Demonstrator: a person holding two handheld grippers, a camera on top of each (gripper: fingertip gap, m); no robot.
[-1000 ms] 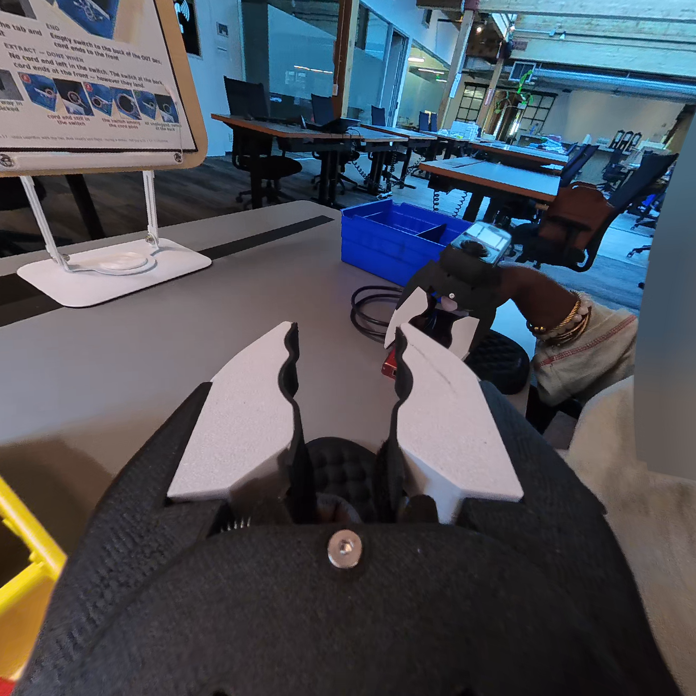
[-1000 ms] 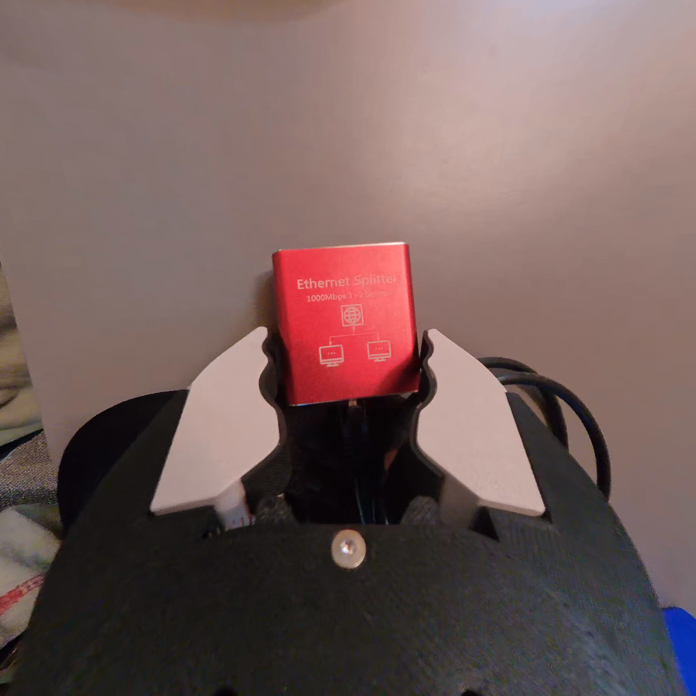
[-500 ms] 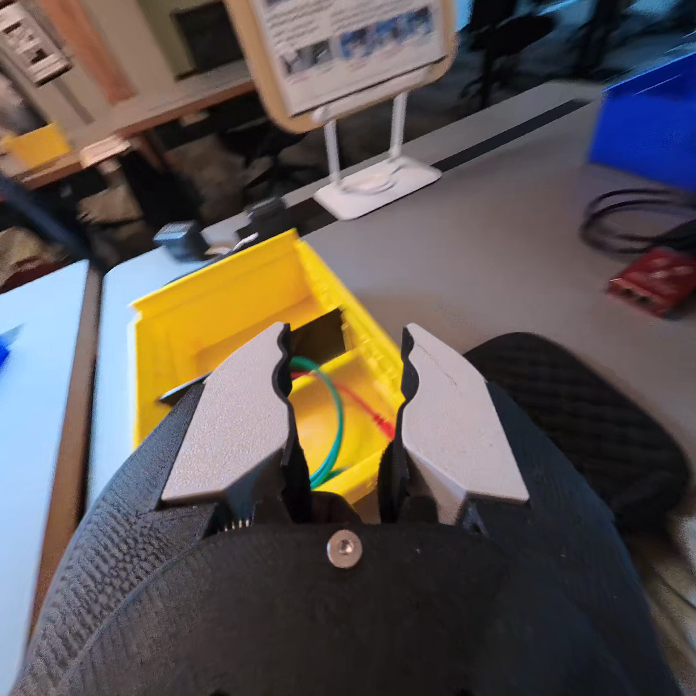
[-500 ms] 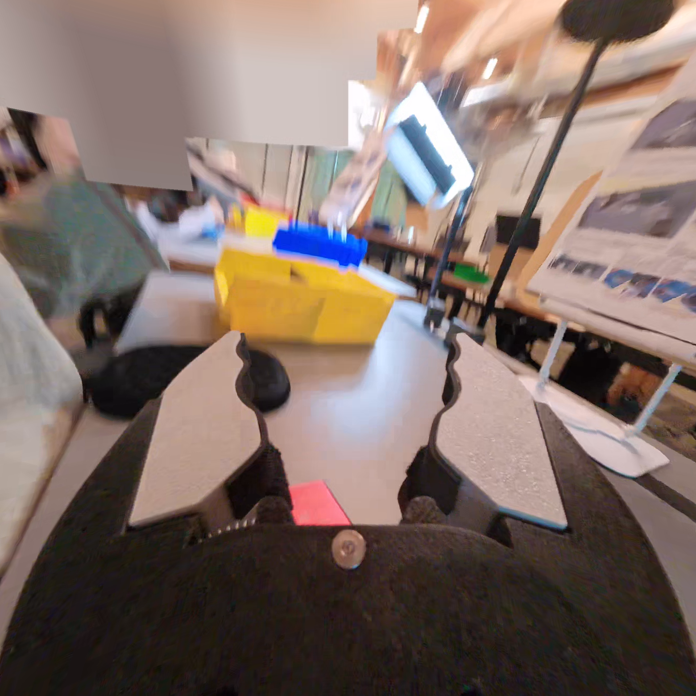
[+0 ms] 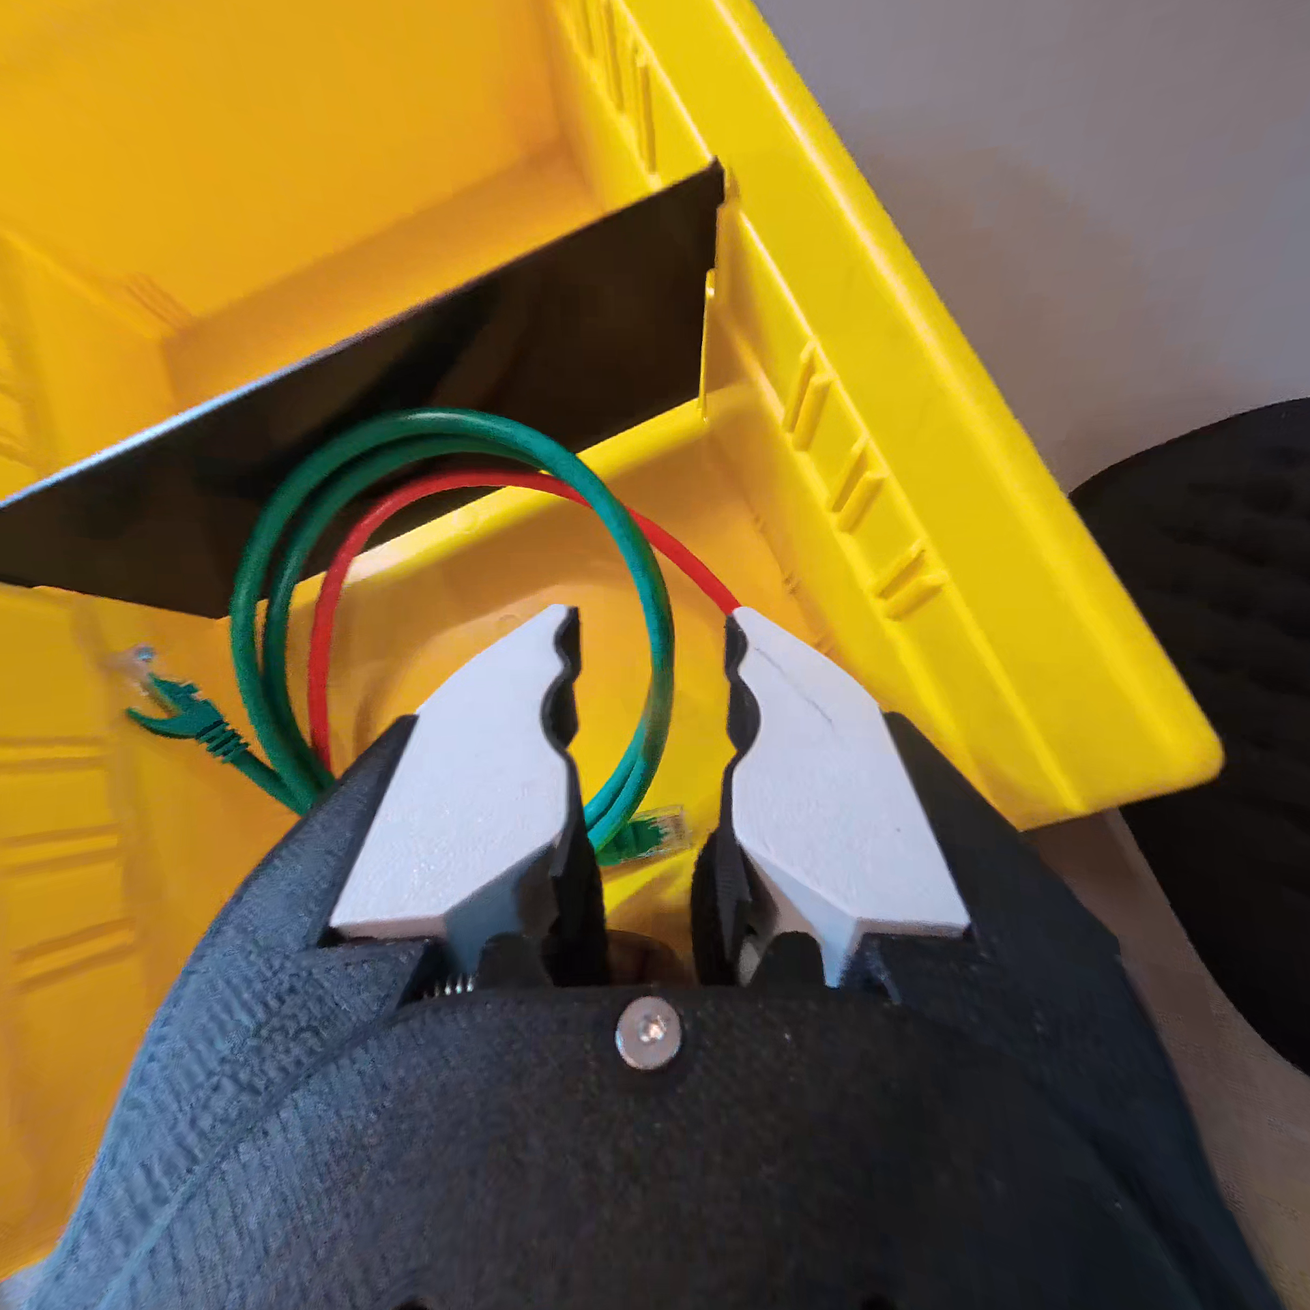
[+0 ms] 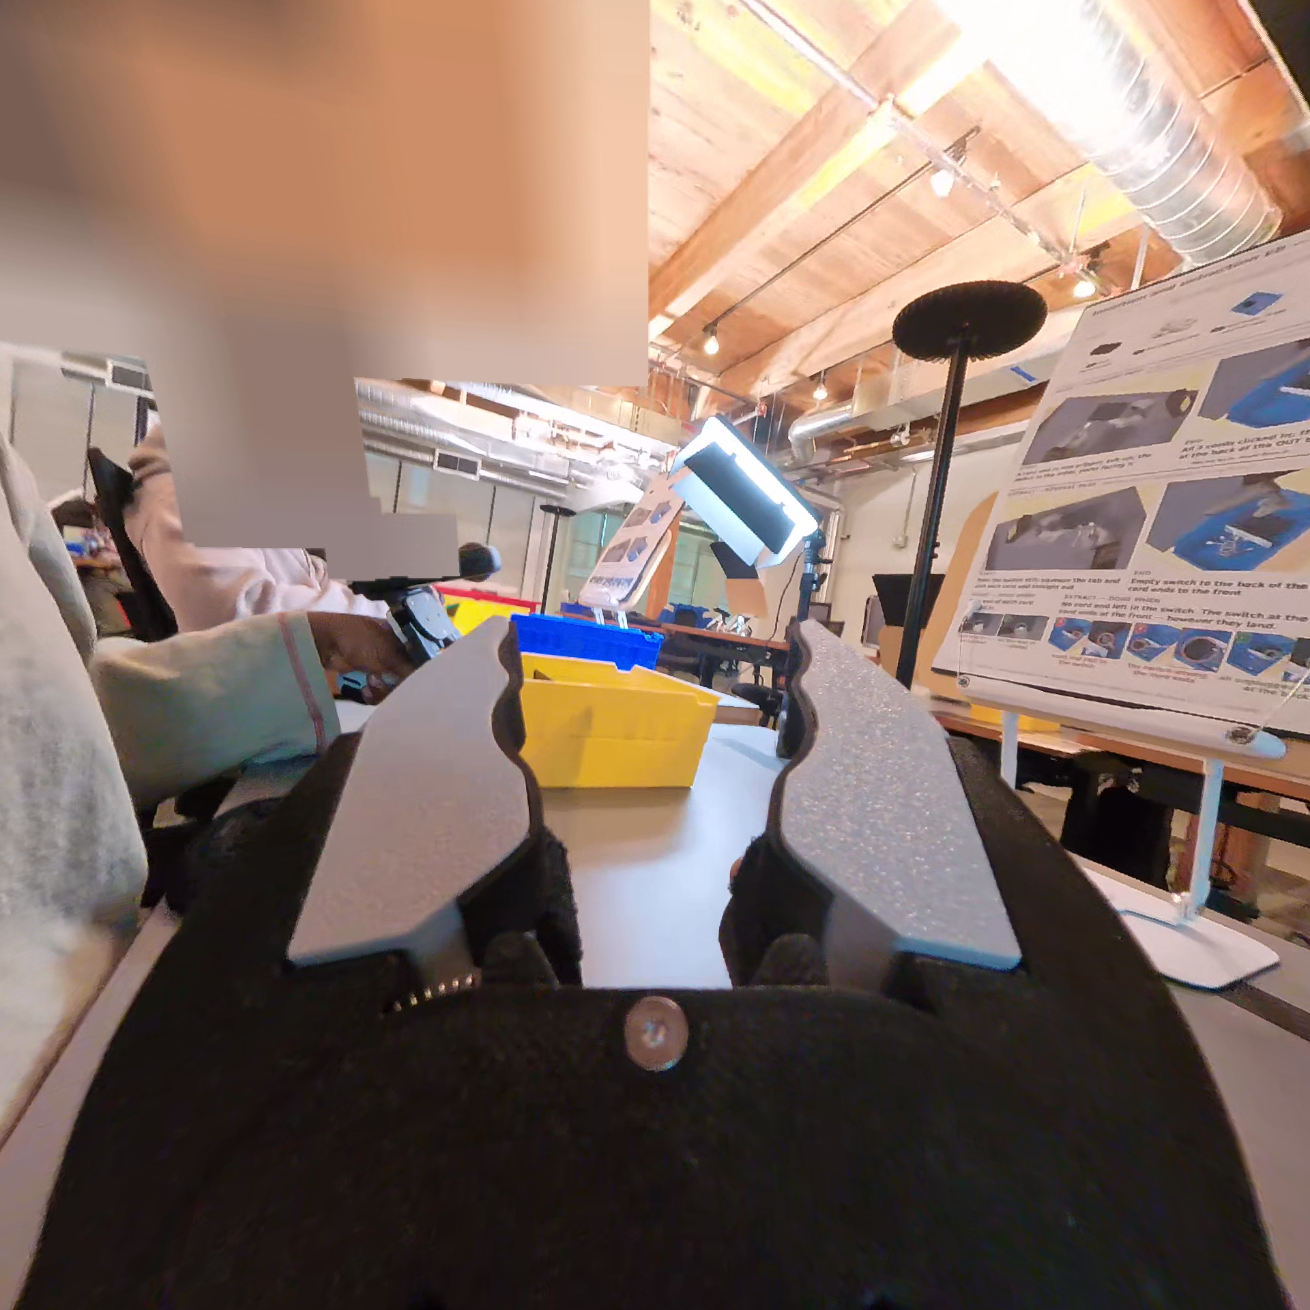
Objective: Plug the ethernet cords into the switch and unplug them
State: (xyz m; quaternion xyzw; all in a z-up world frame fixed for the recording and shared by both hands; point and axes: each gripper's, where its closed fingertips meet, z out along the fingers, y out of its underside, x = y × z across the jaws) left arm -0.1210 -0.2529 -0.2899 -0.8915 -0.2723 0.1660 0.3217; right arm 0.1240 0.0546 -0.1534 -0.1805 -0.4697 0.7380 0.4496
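Left gripper (image 5: 648,624), jaws parted and empty, has swung from the table into the yellow plastic bin (image 5: 921,454), now straddling the coiled green ethernet cord (image 5: 652,638), ready to grab it.

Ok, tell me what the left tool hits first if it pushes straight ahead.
Probably the green cord: its loop crosses the gap of the open left tool, inside the yellow bin. Depth is unclear; the red cord lies close behind.
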